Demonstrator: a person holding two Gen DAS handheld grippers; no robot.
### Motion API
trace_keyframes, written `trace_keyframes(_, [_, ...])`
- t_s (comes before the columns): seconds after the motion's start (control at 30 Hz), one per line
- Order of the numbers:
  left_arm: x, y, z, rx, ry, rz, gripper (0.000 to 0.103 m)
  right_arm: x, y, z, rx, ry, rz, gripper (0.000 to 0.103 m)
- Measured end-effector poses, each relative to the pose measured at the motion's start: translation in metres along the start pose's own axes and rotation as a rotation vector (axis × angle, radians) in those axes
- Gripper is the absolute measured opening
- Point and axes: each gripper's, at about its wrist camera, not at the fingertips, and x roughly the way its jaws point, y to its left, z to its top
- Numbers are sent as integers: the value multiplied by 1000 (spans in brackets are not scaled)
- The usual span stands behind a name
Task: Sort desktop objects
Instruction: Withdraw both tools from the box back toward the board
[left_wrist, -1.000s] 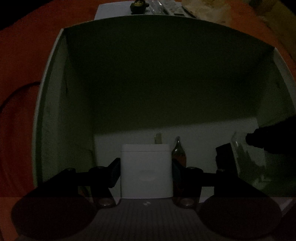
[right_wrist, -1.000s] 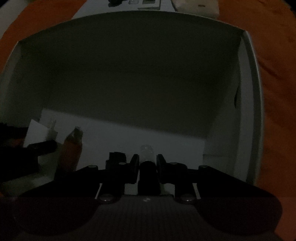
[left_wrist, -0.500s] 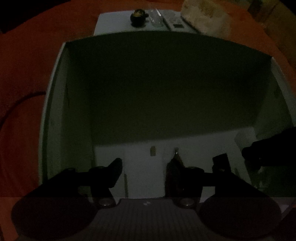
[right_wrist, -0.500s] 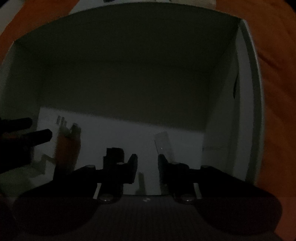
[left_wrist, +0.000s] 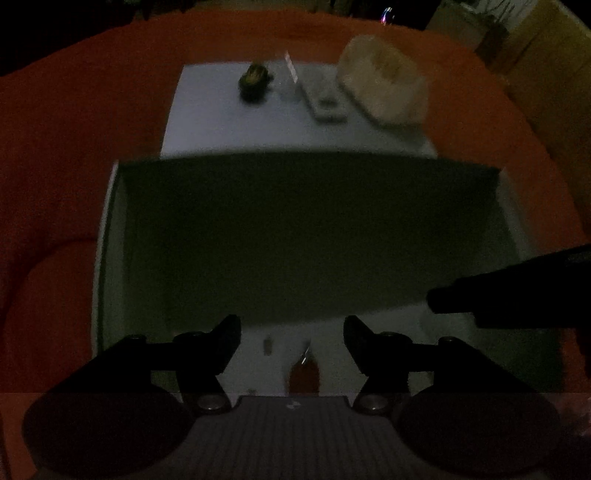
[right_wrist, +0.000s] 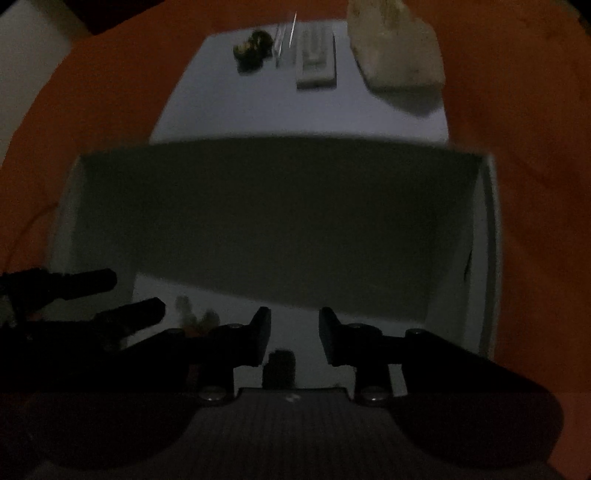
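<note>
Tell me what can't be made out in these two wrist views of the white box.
- Left wrist: near part of white box floor, hidden behind left gripper.
- Left wrist: brownish item on the floor, too dark and blurred to identify.
- Right wrist: small dark block, partly hidden behind right gripper.

I see an orange cloth-covered surface (left_wrist: 74, 155) carrying an open white box (left_wrist: 107, 236) and, just behind it, a white board (left_wrist: 221, 122).
</note>
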Motion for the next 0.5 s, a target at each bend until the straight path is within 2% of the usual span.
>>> trace_keyframes(0.27, [-22, -6, 33, -22, -67, -27, 58, -33, -7, 34, 34, -93, 14, 33])
trace_keyframes(0.5, [-26, 4, 72, -34, -106, -23, 58, -46, -7, 69, 47, -99, 35, 33])
